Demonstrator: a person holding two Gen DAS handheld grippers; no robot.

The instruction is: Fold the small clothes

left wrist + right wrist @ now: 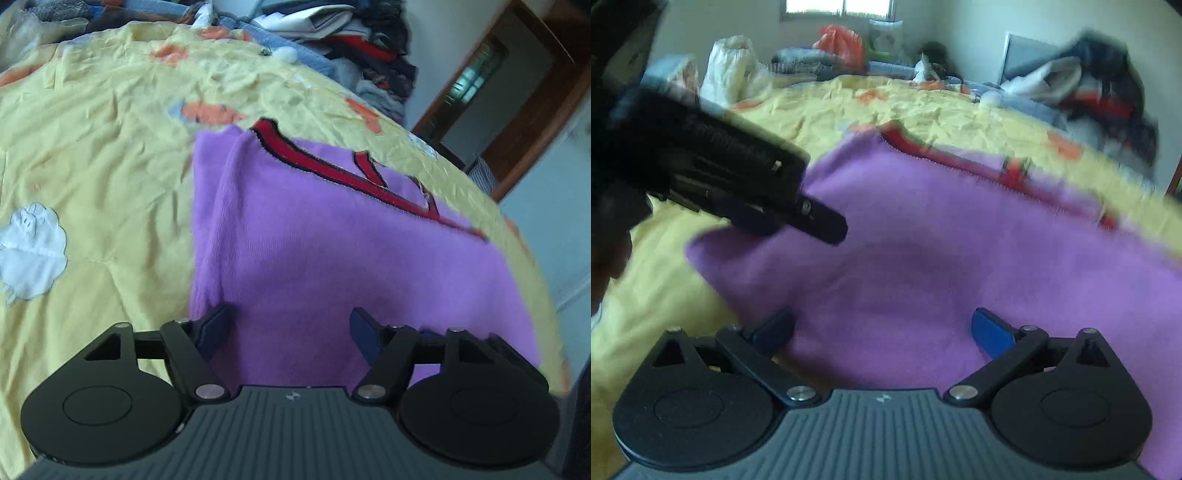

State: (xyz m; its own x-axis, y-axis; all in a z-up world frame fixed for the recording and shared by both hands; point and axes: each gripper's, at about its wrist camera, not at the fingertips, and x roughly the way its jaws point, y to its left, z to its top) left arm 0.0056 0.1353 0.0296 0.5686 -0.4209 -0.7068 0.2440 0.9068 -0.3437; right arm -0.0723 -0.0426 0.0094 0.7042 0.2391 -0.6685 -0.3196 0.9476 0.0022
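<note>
At the left of the left wrist view lies the yellow bedsheet (110, 147); the purple sweater (332, 240) with red trim spreads across centre and right, one side already folded in. The left tool (290, 321) hangs over its near edge, fingers spread, pinching nothing. In the right wrist view the right tool (882, 326) is spread wide above the sweater's near hem — empty too. Judged mid-fold: next, each tool should close on the near hem and carry it toward the collar.
</note>
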